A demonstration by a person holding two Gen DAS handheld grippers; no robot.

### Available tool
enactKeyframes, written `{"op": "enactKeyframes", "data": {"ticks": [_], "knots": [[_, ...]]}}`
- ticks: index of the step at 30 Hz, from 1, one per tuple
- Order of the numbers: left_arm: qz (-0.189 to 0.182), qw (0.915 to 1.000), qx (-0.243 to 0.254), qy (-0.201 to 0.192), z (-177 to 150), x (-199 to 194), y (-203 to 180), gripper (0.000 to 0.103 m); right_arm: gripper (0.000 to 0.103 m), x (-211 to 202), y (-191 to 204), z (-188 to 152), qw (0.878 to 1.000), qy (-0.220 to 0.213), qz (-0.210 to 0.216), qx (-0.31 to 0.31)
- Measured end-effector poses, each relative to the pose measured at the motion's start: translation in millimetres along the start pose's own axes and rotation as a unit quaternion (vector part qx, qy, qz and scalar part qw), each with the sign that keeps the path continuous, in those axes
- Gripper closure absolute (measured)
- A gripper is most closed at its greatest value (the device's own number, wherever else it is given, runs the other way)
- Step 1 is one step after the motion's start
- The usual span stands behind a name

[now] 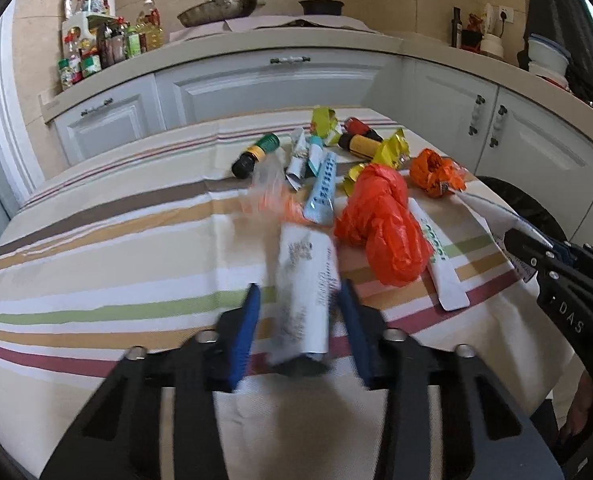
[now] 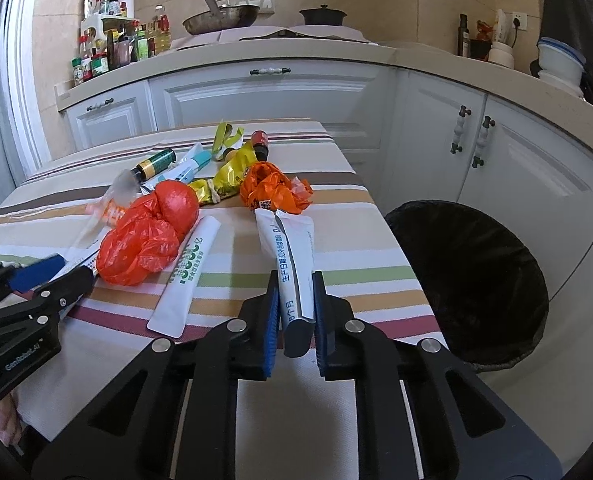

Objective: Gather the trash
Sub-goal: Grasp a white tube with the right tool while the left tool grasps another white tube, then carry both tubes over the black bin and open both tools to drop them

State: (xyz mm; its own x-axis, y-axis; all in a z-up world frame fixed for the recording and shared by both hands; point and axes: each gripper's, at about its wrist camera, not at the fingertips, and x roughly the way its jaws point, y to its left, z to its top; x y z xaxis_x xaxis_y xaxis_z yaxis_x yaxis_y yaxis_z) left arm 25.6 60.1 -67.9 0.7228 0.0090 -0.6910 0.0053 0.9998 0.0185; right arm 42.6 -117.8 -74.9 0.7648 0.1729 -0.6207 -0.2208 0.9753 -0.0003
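Trash lies scattered on the striped tablecloth (image 1: 96, 264). My left gripper (image 1: 300, 316) is shut on a blurred white printed wrapper (image 1: 304, 268), its blue pads against both sides. A white-and-grey pouch (image 2: 292, 276) with blue print is gripped at its near end by my right gripper (image 2: 296, 316), which is shut on it. Between the two lie a red plastic bag (image 1: 384, 220) (image 2: 148, 232) and a white sachet with green print (image 2: 188, 268). Beyond them sits a crumpled orange wrapper (image 2: 272, 188). The right gripper (image 1: 536, 256) shows at the right edge of the left wrist view.
A bin with a black liner (image 2: 468, 280) stands just off the table's right edge. Farther back on the cloth lie small dark bottles (image 1: 252, 156), yellow wrappers (image 1: 392, 152) and a pale blue packet (image 1: 320, 192). White cabinets and a cluttered counter (image 2: 256, 52) run behind.
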Motion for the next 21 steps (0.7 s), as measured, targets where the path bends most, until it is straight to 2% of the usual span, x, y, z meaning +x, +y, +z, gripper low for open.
{"op": "enactKeyframes", "data": {"ticks": [1, 4, 8, 13, 21], "knots": [[0.0, 1.0, 0.0, -0.002, -1, -1, 0, 0.07, 0.089, -1, 0, 0, 1.0, -0.001, 0.0, 0.0], [0.001, 1.0, -0.001, -0.009, -1, -5, 0, 0.08, 0.089, -3, -2, 0, 1.0, -0.005, -0.001, 0.001], [-0.001, 0.9998, -0.005, -0.017, -2, -13, 3, 0.084, 0.09, -11, -1, -1, 1.0, -0.013, -0.001, 0.001], [0.012, 0.999, -0.002, -0.044, 0, -28, 5, 0.087, 0.093, -24, 0, 1, 1.0, -0.031, -0.003, -0.001], [0.009, 0.9964, -0.017, -0.082, 12, -55, 8, 0.088, 0.094, -46, -8, 7, 0.998, -0.061, -0.014, 0.007]]}}
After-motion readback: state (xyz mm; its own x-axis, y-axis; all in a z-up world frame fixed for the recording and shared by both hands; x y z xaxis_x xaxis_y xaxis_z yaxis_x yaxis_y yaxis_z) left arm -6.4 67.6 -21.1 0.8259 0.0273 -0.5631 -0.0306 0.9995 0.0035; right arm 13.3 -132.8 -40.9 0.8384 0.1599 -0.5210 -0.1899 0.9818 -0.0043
